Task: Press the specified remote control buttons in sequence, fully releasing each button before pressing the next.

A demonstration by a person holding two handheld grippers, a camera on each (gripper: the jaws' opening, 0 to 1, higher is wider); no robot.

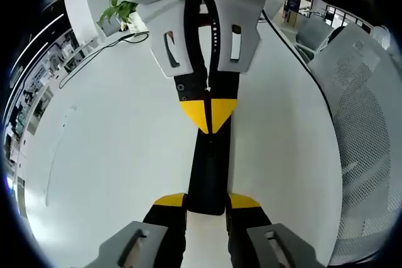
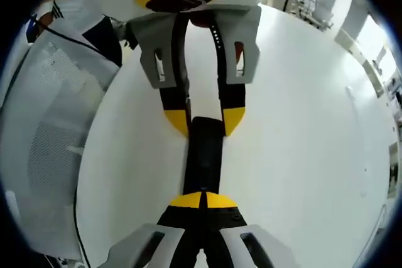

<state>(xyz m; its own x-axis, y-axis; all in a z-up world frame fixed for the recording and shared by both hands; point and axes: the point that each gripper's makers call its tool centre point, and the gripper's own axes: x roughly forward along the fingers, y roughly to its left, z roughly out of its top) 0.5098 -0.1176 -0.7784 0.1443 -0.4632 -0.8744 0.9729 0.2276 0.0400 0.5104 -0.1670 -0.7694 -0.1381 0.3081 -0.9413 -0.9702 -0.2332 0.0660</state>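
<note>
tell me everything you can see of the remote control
The remote control is a long, slim black bar, plastic by its look, lying flat on the white table. The left hand-held gripper brackets one end between its yellow tips; the right hand-held gripper, tips closed, presses down near the other end. No buttons can be made out.

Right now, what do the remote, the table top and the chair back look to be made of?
The remote looks like matte black plastic, dark and without glare. The table seems a smooth white laminate or painted board, with an even, slightly glossy surface; which one is uncertain. The chair back appears to be grey woven mesh on a pale frame: a fine dotted weave shows.
</note>
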